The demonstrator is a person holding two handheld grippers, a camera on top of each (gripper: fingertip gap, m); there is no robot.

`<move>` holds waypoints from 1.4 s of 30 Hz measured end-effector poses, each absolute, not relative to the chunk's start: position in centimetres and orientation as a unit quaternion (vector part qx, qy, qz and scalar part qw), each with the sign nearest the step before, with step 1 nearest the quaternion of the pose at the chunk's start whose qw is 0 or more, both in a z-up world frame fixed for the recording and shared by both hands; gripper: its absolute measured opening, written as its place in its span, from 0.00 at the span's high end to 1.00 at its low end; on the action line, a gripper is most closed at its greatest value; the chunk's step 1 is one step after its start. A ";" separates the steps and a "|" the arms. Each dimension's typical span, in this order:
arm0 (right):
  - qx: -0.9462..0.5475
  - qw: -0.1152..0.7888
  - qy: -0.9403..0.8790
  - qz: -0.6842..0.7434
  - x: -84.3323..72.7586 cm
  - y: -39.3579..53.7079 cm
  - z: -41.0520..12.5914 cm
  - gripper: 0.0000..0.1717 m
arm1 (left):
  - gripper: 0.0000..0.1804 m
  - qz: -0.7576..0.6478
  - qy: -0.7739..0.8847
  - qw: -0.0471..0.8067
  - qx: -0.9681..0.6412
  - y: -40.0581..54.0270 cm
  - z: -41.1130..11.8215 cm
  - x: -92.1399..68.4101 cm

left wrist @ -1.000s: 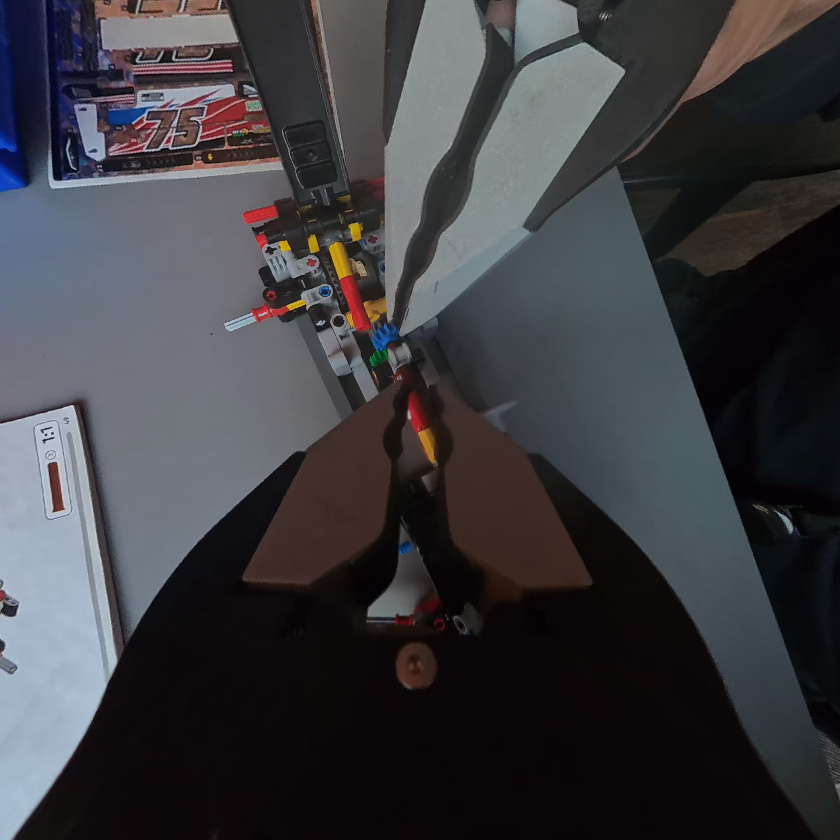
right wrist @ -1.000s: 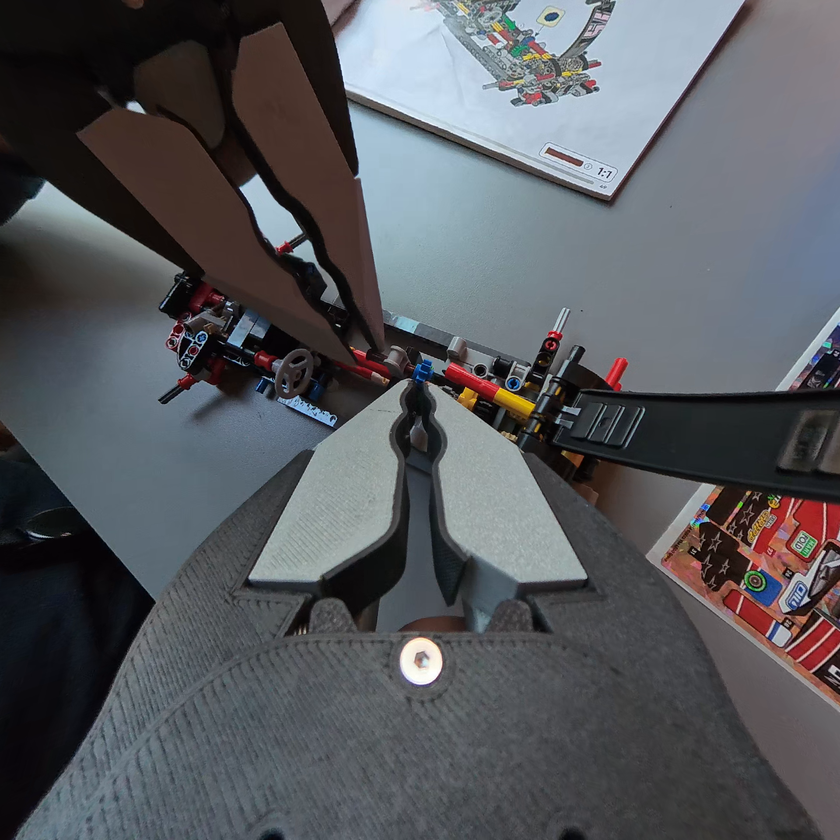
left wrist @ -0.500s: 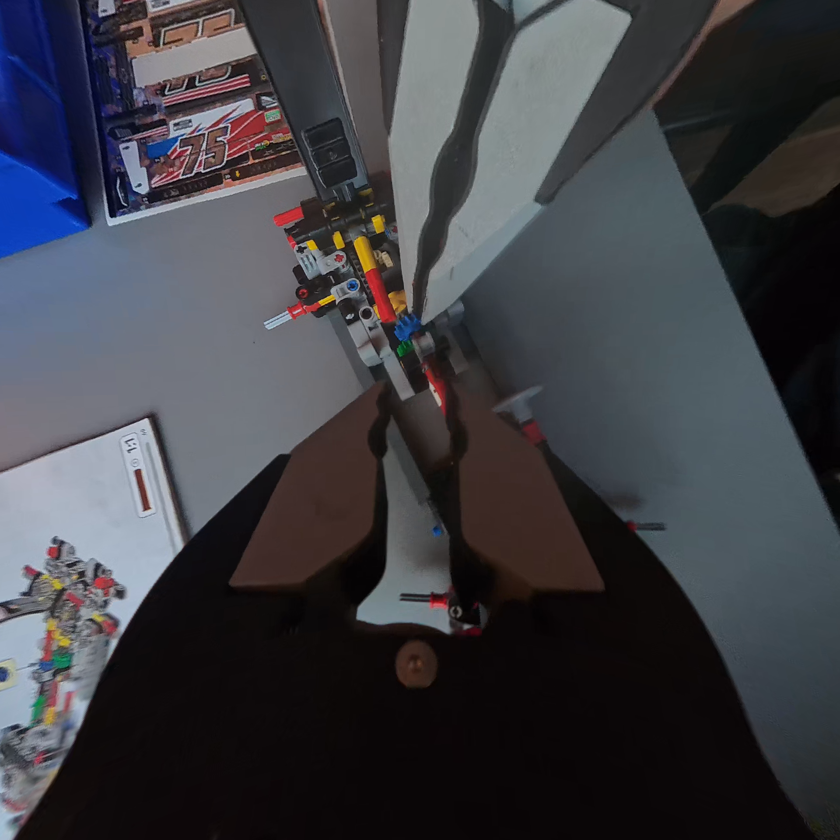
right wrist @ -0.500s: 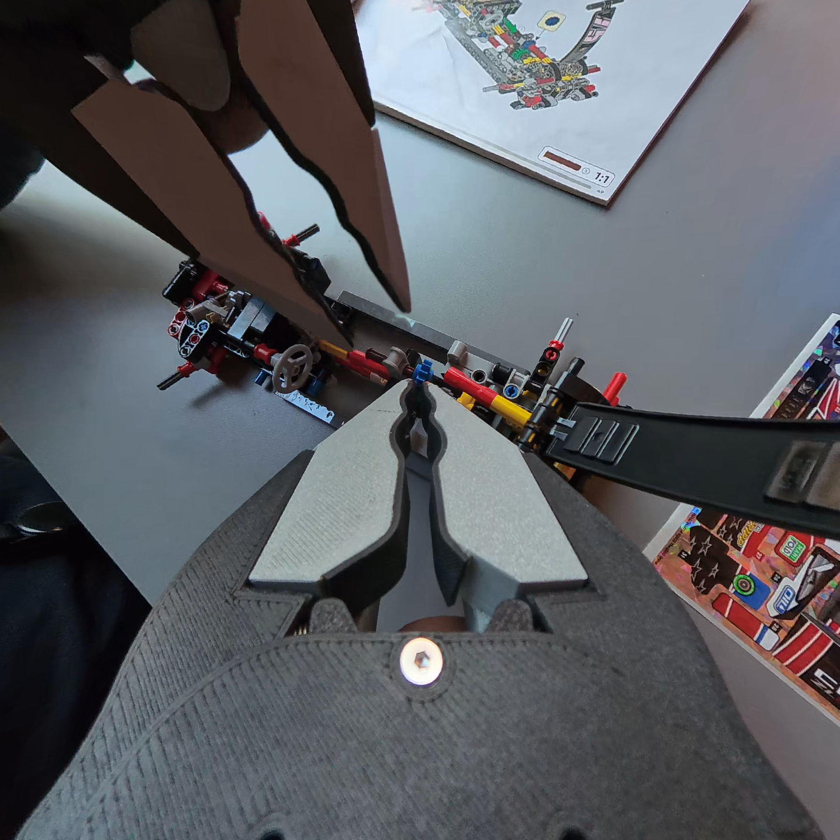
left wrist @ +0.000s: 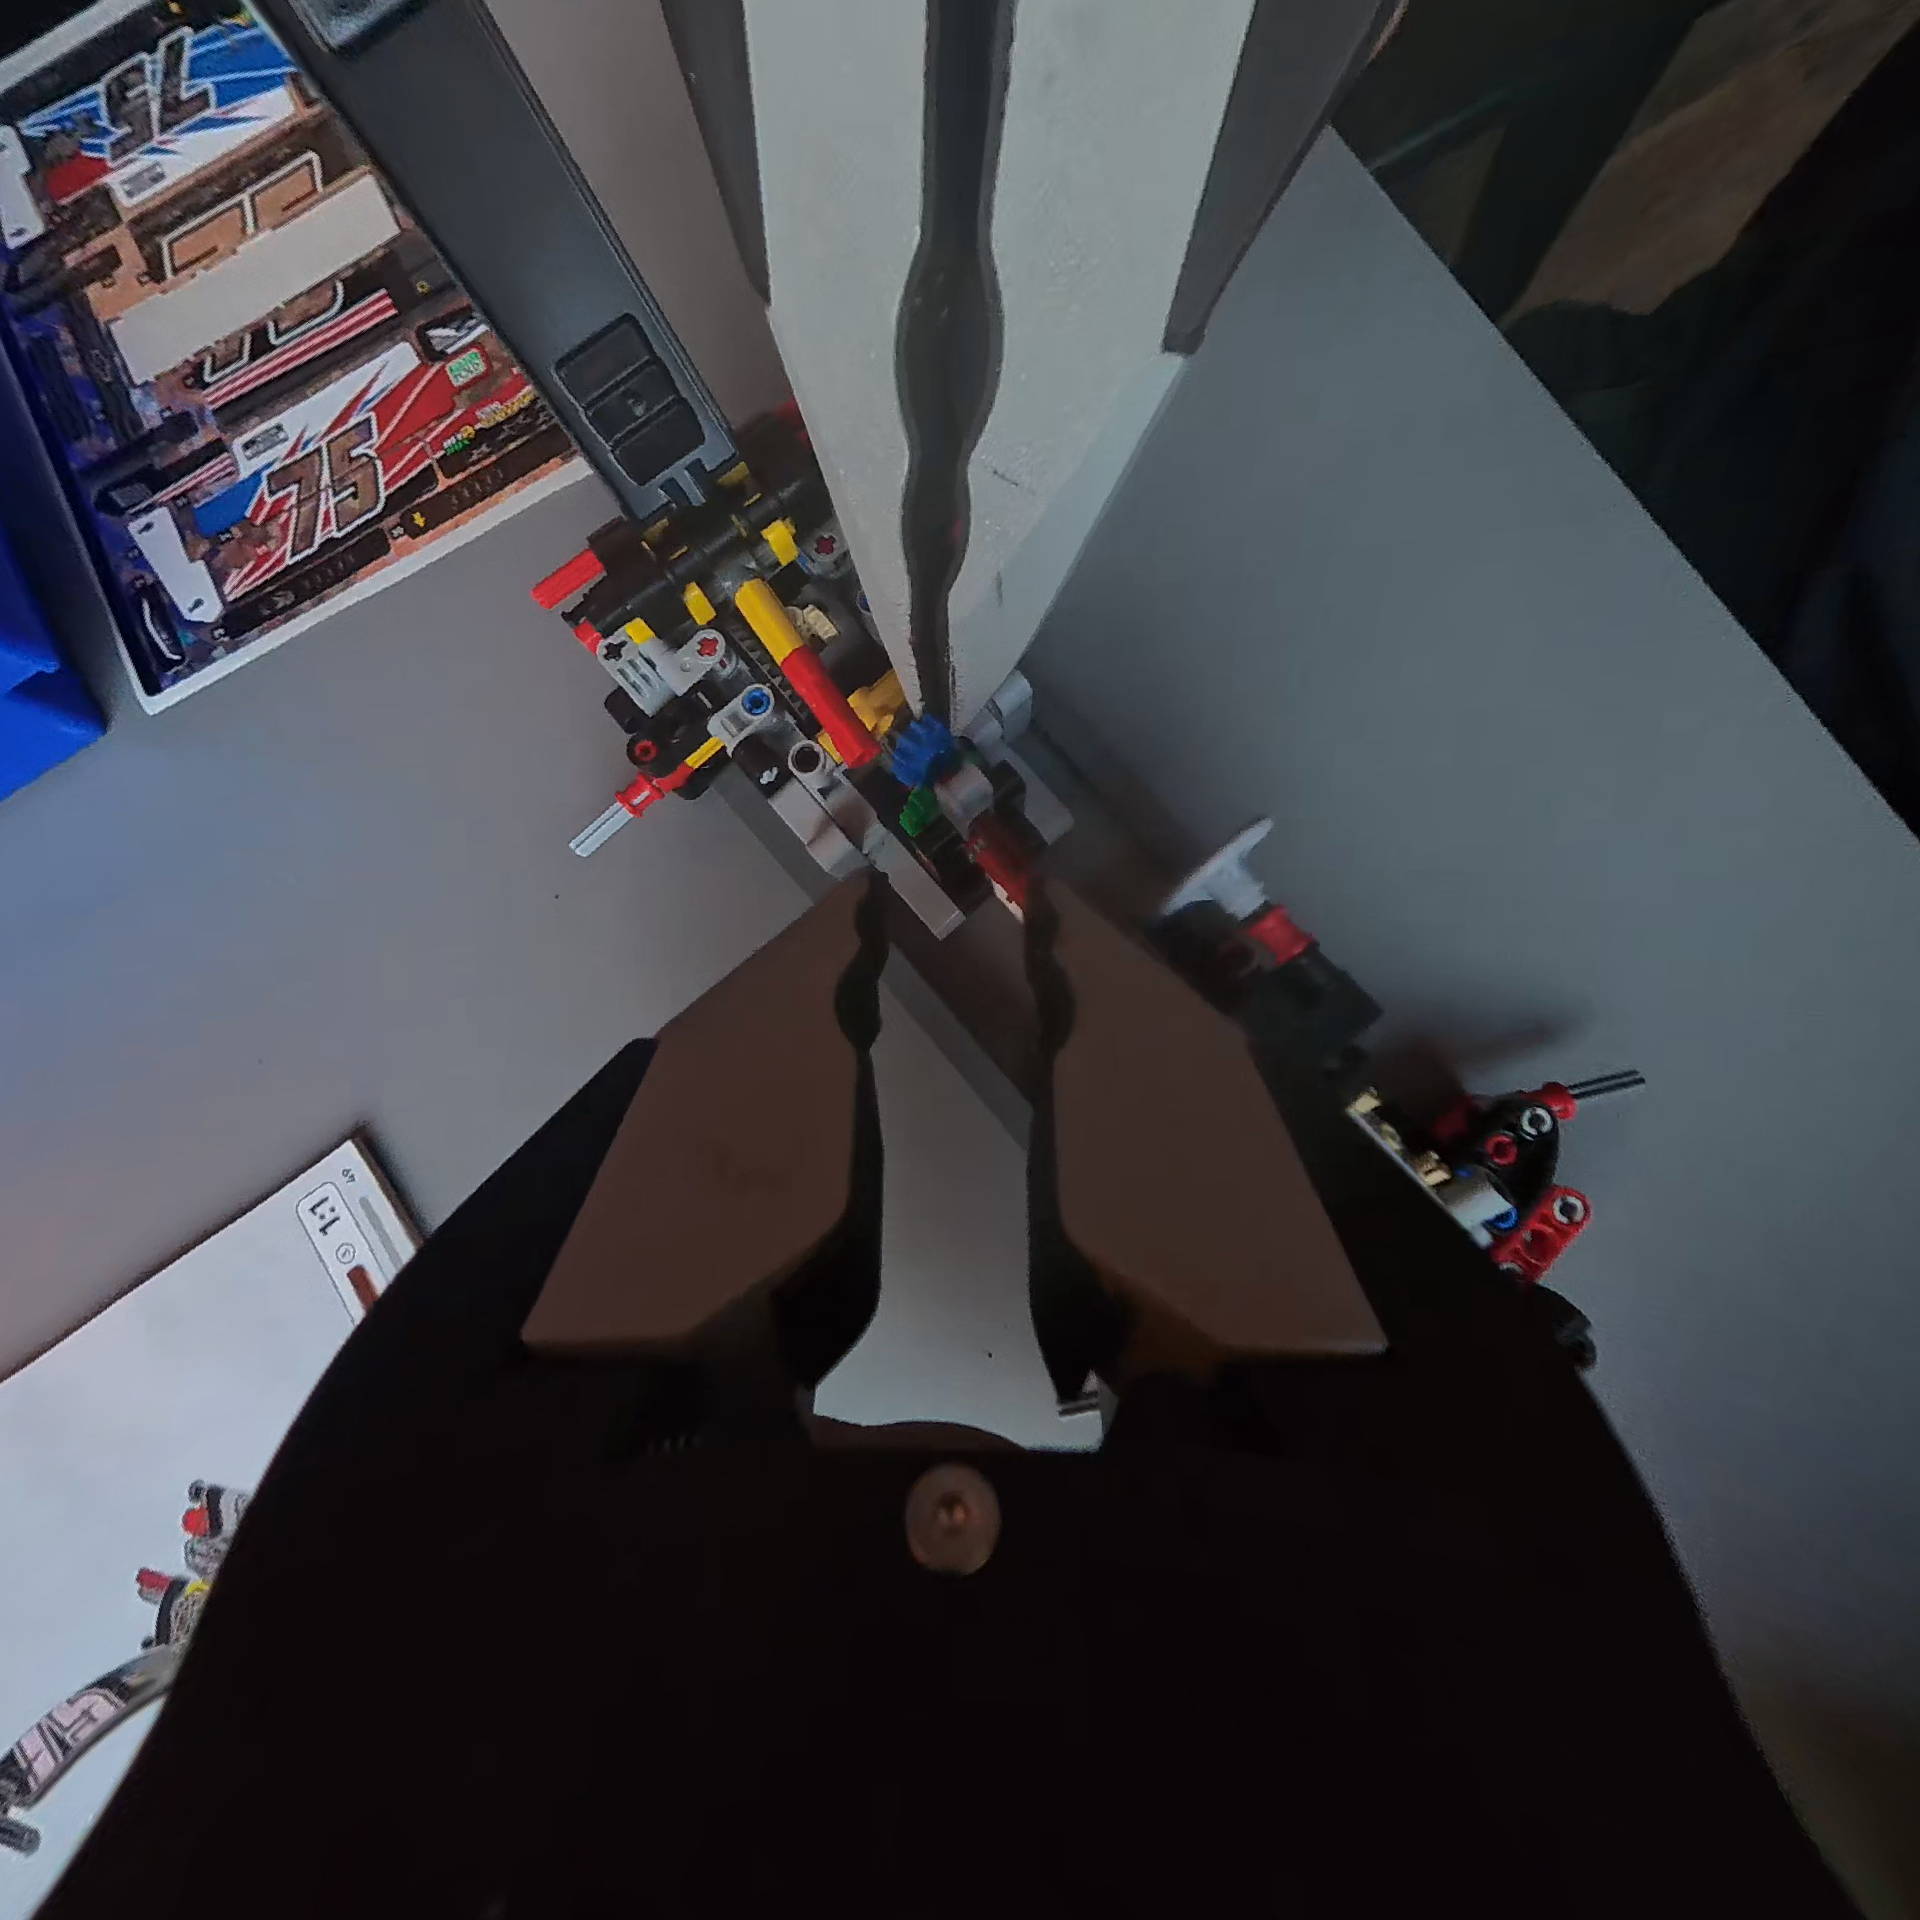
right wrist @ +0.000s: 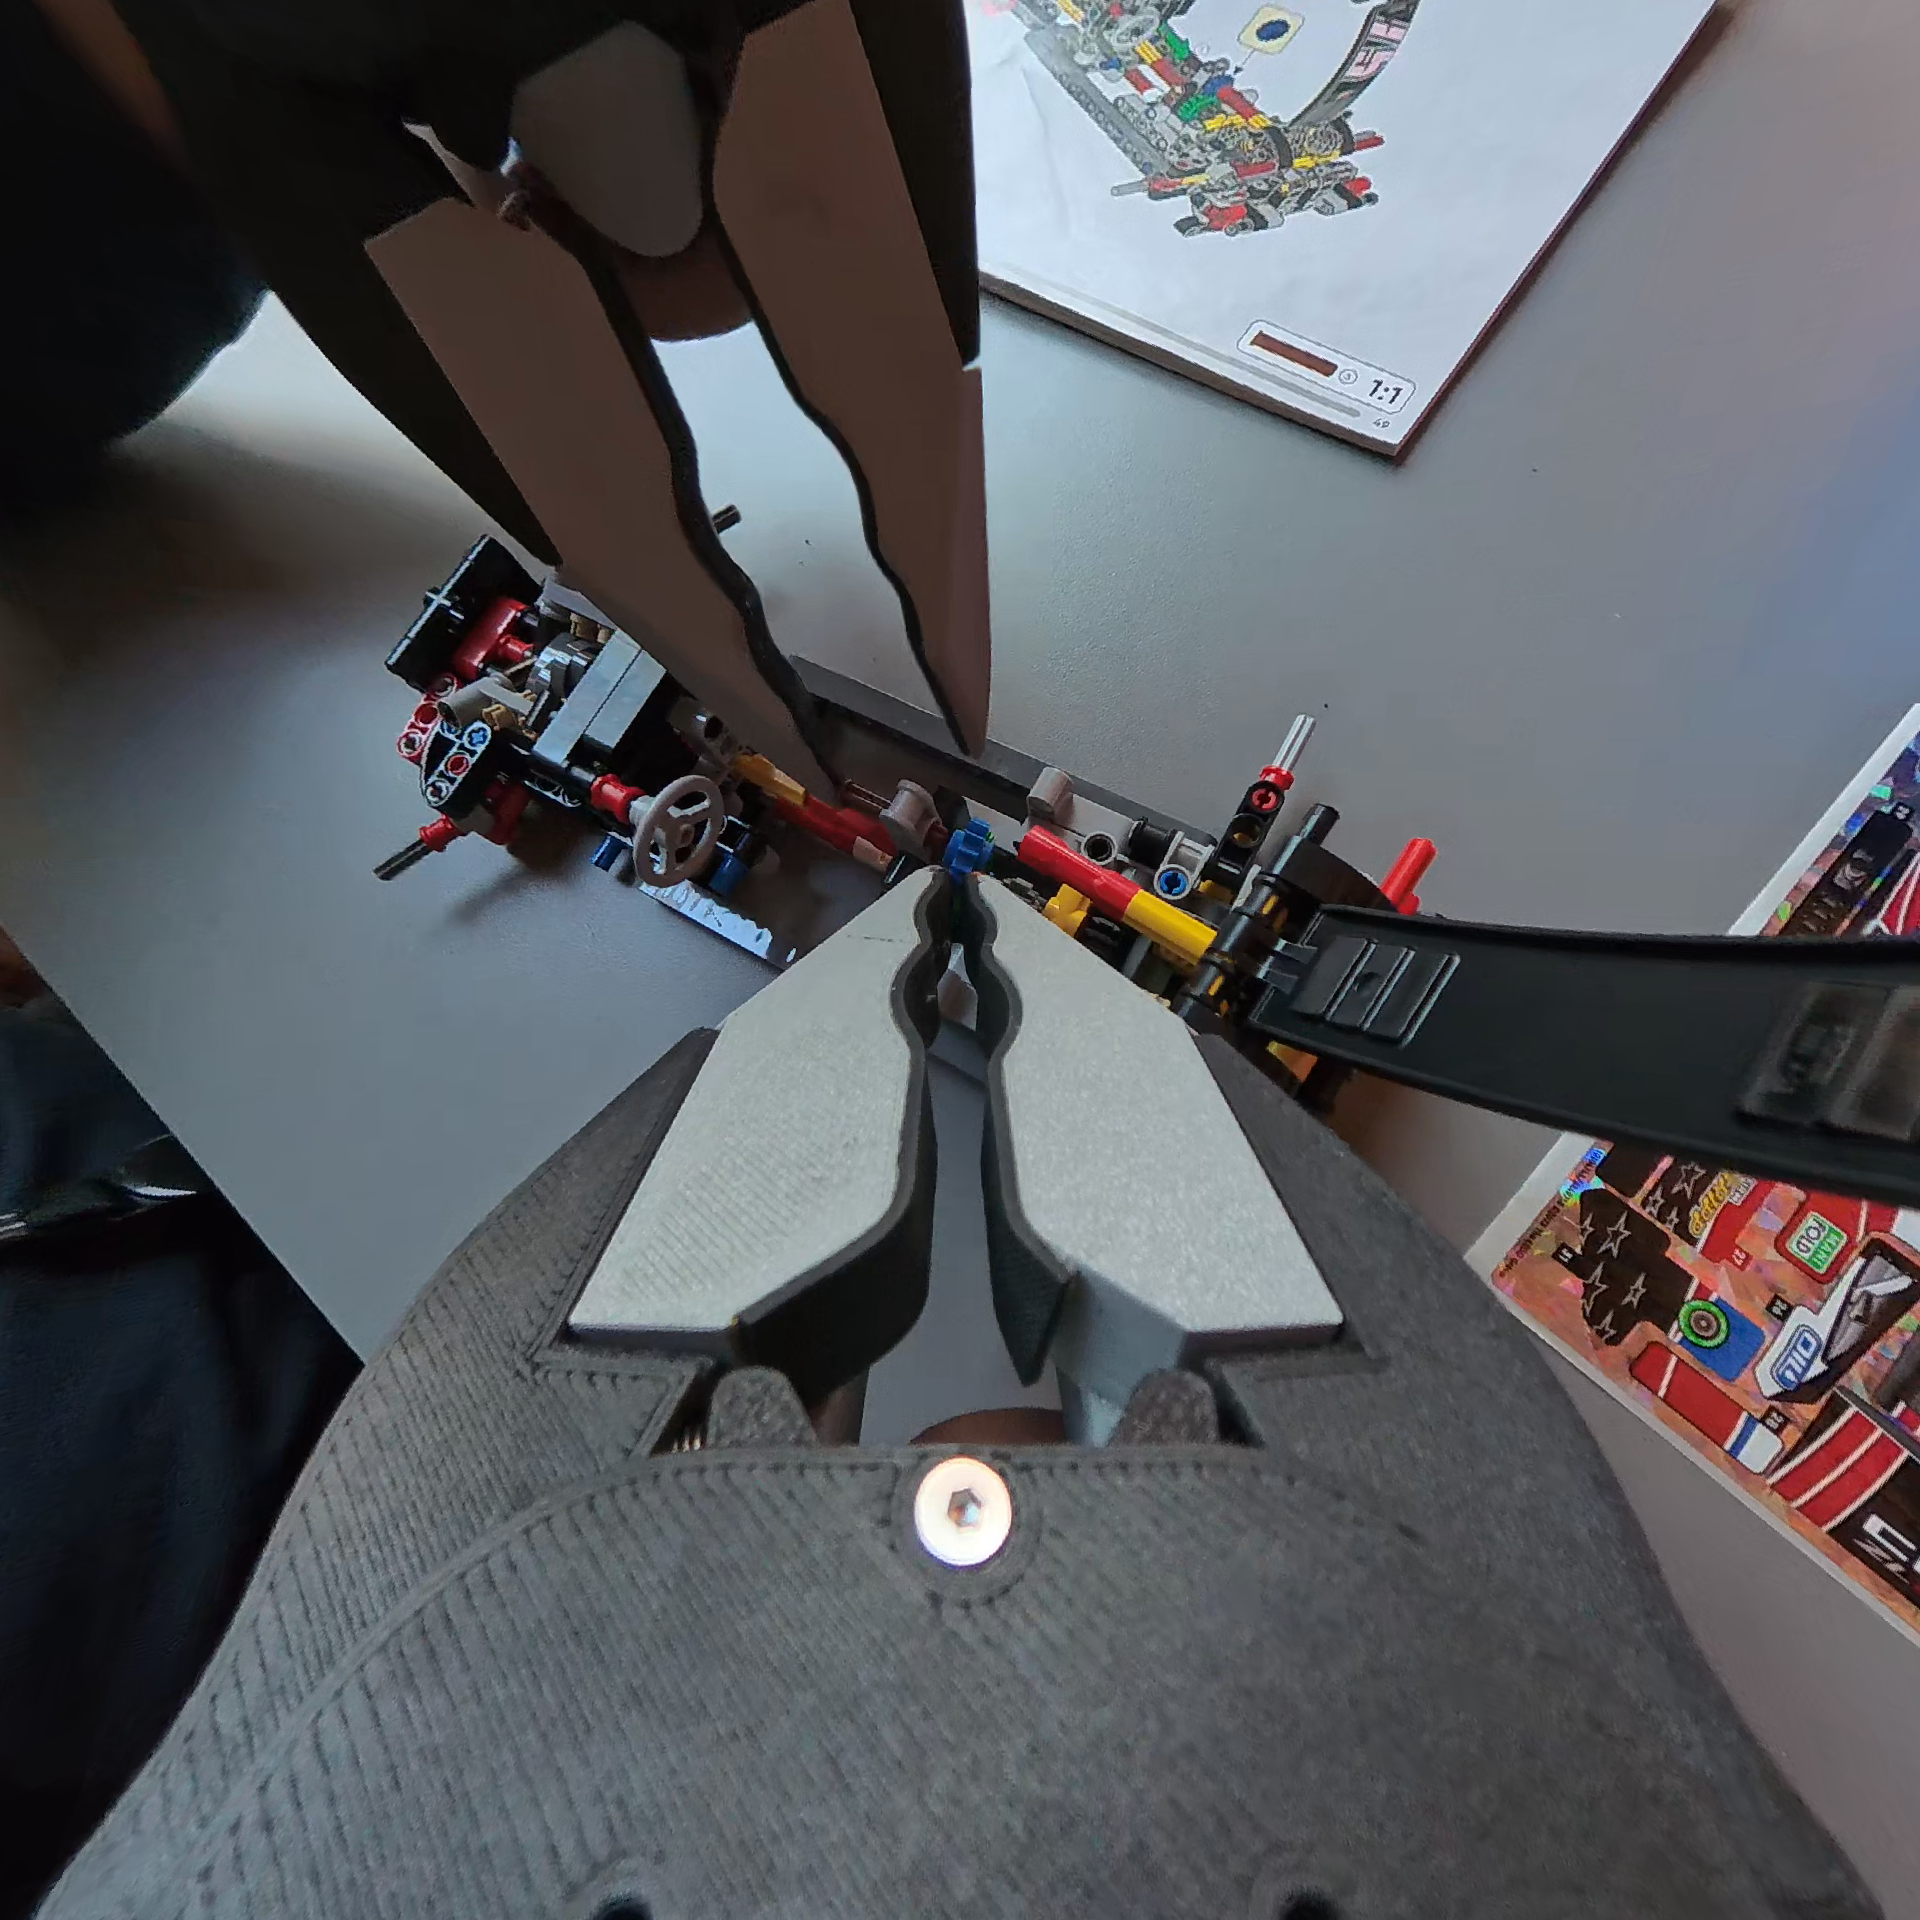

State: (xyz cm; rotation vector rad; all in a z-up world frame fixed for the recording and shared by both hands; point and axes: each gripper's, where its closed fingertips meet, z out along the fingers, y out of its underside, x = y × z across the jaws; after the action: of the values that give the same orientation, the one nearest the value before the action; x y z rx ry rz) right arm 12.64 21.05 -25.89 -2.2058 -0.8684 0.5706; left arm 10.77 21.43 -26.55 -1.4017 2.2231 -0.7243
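1. Brick-built chassis (right wrist: 1039, 894), multicoloured, lying on my grey table (right wrist: 1351, 644); every place below is given from it.
2. My right gripper (right wrist: 951, 883): grey tongs pressed together at its middle, tips touching the blue gear (right wrist: 971, 844); whether they pinch anything I cannot tell.
3. My left gripper (left wrist: 951, 894): brown tongs apart, bare, just above its centre.
4. Black curved panel (right wrist: 1610, 1039): joined to one end.
5. Instruction booklet (right wrist: 1351, 156): beyond it.
6. Sticker sheet (right wrist: 1766, 1351): past the panel end.
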 end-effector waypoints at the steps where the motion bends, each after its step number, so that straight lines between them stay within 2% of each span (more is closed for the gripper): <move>1: -0.849 0.345 -0.334 0.221 12.6 21.0 -25.9 1.00 | 0.88 -0.265 0.799 0.204 -0.500 21.3 -26.5 10.9; 13: -0.848 0.345 -0.337 0.219 12.8 21.1 -26.0 1.00 | 0.93 -0.293 0.799 0.204 -0.483 20.5 -26.1 11.2; 16: -0.848 0.348 -0.335 0.220 12.9 21.0 -25.9 1.00 | 0.89 -0.288 0.796 0.205 -0.491 20.9 -26.2 11.1; 30: -0.842 0.351 -0.343 0.226 13.0 20.8 -26.0 1.00 | 0.98 -0.327 0.790 0.197 -0.480 20.1 -25.9 11.4; 42: -0.829 0.359 -0.364 0.227 13.1 20.5 -26.1 1.00 | 0.98 -0.334 0.786 0.194 -0.483 19.9 -26.1 11.6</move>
State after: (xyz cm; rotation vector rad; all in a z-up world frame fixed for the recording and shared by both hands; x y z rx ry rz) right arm 13.08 20.46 -26.07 -2.1377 -0.9387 0.5846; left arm 11.60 19.88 -26.12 -1.3552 2.2041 -0.9377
